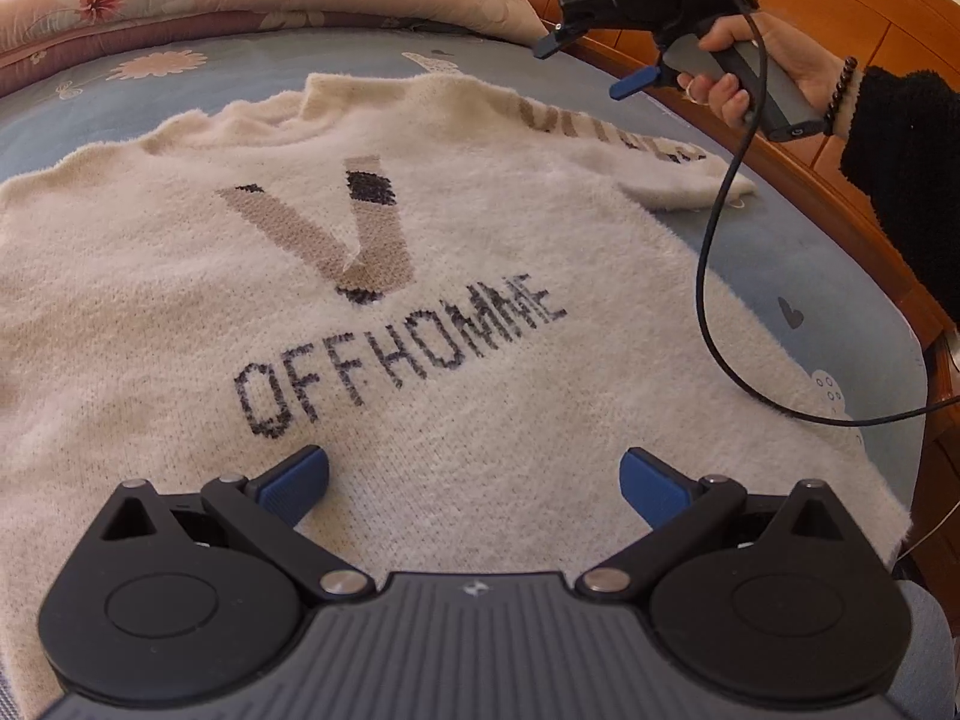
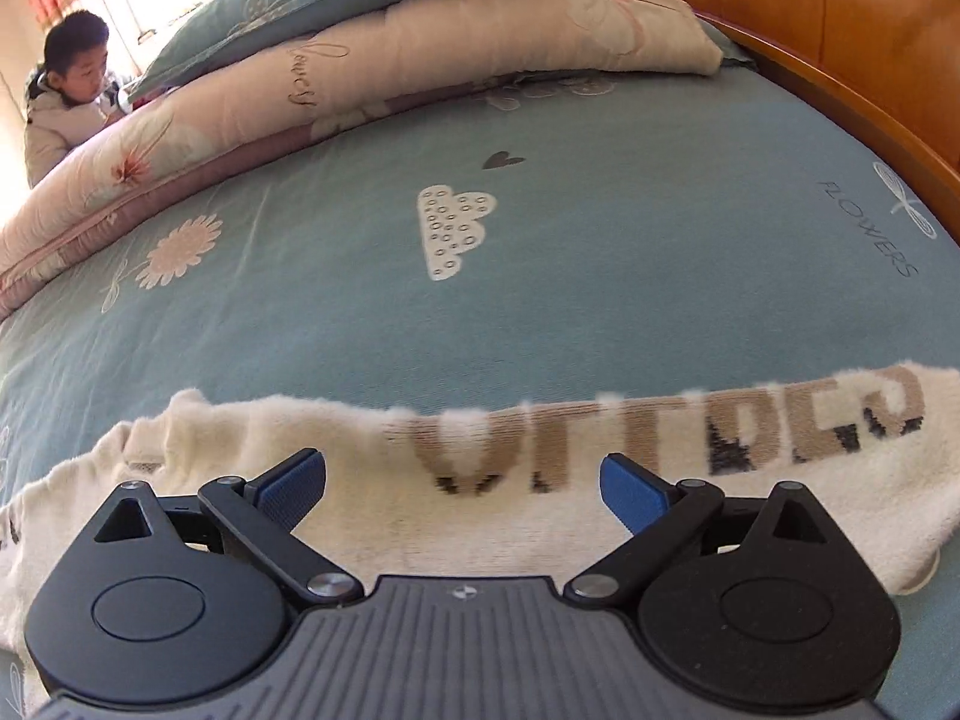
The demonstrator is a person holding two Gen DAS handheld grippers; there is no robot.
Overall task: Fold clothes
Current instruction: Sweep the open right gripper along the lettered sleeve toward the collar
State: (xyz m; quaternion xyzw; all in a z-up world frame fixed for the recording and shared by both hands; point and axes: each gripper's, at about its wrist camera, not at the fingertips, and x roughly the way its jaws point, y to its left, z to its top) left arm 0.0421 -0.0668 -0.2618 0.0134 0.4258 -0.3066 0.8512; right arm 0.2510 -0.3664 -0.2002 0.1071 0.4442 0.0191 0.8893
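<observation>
Since the sweater (image 1: 456,312) is a fluffy, loose knit, it should be light and limp, sagging and stretching wherever it is lifted, though the nap ought to keep it from slipping between the pads. It lies spread flat, front up, on the bed (image 1: 798,276), with one sleeve (image 2: 660,456) stretched out to the side. The best holds look like the edges: the hem corners, the shoulder, or the cuff end of that sleeve, pinched through both layers so the fabric folds as one.

The left hand-held gripper (image 1: 474,483) hovers low over the lower body of the sweater, jaws spread wide, holding nothing; whether the fingers brush the knit I cannot tell. The right hand-held gripper (image 2: 462,483) is likewise wide apart and empty, poised above the lettered sleeve, near its middle and apparently clear of it.
</observation>
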